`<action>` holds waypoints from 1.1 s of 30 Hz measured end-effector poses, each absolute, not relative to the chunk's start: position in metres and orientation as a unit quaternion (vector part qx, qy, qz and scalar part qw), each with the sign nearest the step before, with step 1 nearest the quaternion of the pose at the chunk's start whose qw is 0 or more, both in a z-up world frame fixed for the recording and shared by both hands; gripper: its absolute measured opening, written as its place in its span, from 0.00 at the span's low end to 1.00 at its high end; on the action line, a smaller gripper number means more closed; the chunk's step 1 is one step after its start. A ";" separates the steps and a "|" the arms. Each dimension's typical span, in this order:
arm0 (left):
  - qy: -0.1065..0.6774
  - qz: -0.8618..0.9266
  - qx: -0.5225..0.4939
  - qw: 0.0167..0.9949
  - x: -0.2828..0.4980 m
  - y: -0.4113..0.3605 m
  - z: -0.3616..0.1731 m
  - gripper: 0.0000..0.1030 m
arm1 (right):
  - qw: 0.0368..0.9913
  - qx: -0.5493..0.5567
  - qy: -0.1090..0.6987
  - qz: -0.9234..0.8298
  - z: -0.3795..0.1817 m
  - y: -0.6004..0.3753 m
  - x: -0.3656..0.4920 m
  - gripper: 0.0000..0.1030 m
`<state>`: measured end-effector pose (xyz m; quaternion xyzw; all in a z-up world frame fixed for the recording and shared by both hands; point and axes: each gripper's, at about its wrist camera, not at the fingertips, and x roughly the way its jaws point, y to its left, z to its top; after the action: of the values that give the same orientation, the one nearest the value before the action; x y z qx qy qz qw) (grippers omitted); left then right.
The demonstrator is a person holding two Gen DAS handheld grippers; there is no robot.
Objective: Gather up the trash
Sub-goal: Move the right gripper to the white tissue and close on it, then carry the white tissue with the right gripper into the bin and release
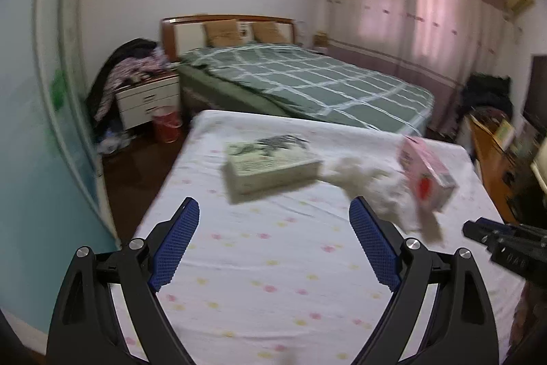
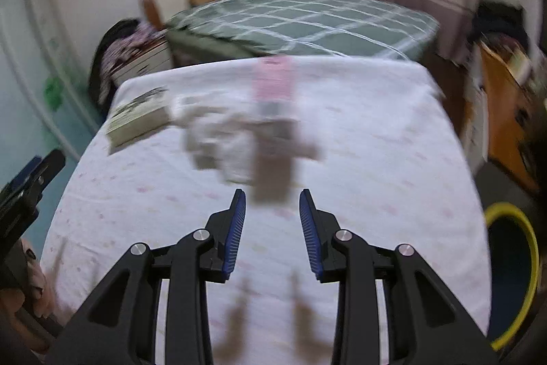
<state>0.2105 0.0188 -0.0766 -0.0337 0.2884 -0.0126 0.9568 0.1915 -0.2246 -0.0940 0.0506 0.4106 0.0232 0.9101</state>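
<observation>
Both my jaws empty over the white floral sheet; three things lie ahead of them.

My left gripper [image 1: 273, 242] has its jaws spread wide, nothing between the two blue pads, only sheet. My right gripper [image 2: 271, 211] has its jaws partly open, narrower than the left, also holding nothing. Count on the small bed [image 1: 266, 262]: one book [image 1: 270, 165], lying flat, ahead of my left jaws; one crumpled white tissue wad [image 1: 372, 190], just beyond my left gripper's right pad and ahead-left of my right jaws; one pink carton [image 1: 427, 173], blurred, touching or overlapping the wad on its far right side. One yellow-rimmed bin [image 2: 512, 276] stands low off the right of my right jaws, beside the bed. One red bin [image 1: 166, 125] far ahead-left, by the nightstand.
</observation>
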 end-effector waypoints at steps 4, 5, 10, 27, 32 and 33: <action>0.287 0.023 -0.045 0.957 0.213 0.035 -0.080 0.86 | 0.903 0.037 0.423 0.065 -0.097 -0.185 0.223 0.31; 0.288 0.028 -0.045 0.956 0.213 0.038 -0.081 0.86 | 0.903 0.026 0.423 0.066 -0.099 -0.174 0.233 0.30; 0.307 0.026 -0.057 0.950 0.219 0.045 -0.091 0.86 | 0.899 -0.004 0.434 0.066 -0.108 -0.142 0.270 0.30; 0.340 0.015 -0.065 0.938 0.230 0.037 -0.112 0.86 | 0.902 0.005 0.427 0.063 -0.113 -0.151 0.286 0.07; 0.341 0.014 -0.064 0.938 0.230 0.037 -0.113 0.86 | 0.904 0.035 0.413 0.103 -0.087 -0.158 0.262 0.05; 0.342 0.013 -0.064 0.937 0.230 0.037 -0.113 0.86 | 0.904 0.038 0.411 0.107 -0.083 -0.160 0.258 0.05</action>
<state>0.2303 0.0365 -0.1129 -0.0639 0.3420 0.0133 0.9374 0.2577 -0.1600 -0.0831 0.0375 0.4112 0.1073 0.9044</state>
